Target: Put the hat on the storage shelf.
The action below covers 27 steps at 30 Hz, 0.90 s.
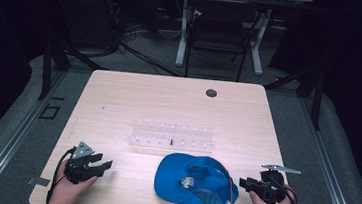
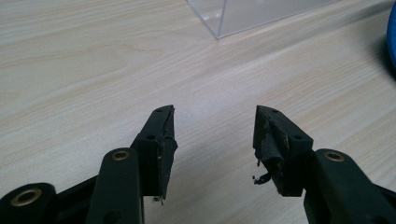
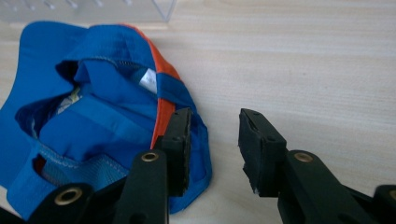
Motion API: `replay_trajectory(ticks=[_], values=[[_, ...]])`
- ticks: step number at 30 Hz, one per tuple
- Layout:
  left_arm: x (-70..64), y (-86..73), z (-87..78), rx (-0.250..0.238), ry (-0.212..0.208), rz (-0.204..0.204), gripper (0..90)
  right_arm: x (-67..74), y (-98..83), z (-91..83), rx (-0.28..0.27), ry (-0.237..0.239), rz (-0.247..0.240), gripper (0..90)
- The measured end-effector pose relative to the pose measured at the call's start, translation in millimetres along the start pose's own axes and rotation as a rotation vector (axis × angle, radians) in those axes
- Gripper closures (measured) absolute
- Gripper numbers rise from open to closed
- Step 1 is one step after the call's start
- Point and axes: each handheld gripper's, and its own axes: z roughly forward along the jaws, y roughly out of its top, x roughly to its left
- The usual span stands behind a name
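Observation:
A blue cap with orange trim lies upside down on the wooden table near the front edge. In the right gripper view the cap spreads to the left, its rim just under the left jaw. My right gripper sits close to the cap's right side, open, with bare table between the jaws. My left gripper rests at the front left, well apart from the cap, open over bare wood.
A clear plastic rack with small pegs stands behind the cap at the table's middle; its corner shows ahead of the left gripper. A dark round grommet sits near the far edge. A chair and another table stand beyond.

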Motion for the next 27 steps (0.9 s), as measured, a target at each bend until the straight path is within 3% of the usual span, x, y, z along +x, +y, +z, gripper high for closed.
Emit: replay_trajectory(ticks=[3,4,6,8,13,21,27], values=[[-0.1,0.1,0.0,0.005,-0.005,0.008,48.5,-0.3,2.6,1.5,0.043,0.020,0.007,62.3],[-0.5,0.2,0.2,0.005,-0.005,0.006,48.5,-1.0,4.7,3.9,0.087,0.045,0.020,62.4],[-0.4,0.2,0.4,0.004,-0.004,0.006,48.5,-1.7,5.6,5.0,0.100,0.051,0.018,63.0],[0.2,0.2,0.4,0.006,-0.001,0.011,48.5,-2.6,8.2,8.2,0.143,0.027,0.002,66.2],[0.5,-0.1,0.5,0.006,0.001,0.007,48.5,-1.9,12.7,13.5,0.218,0.030,0.001,69.0],[1.7,-0.2,0.4,0.014,0.006,0.012,48.5,0.1,14.5,21.8,0.267,0.055,-0.013,69.0],[1.7,-0.6,1.1,0.015,0.007,0.006,48.5,-1.0,13.7,29.3,0.273,0.050,0.007,67.0]])
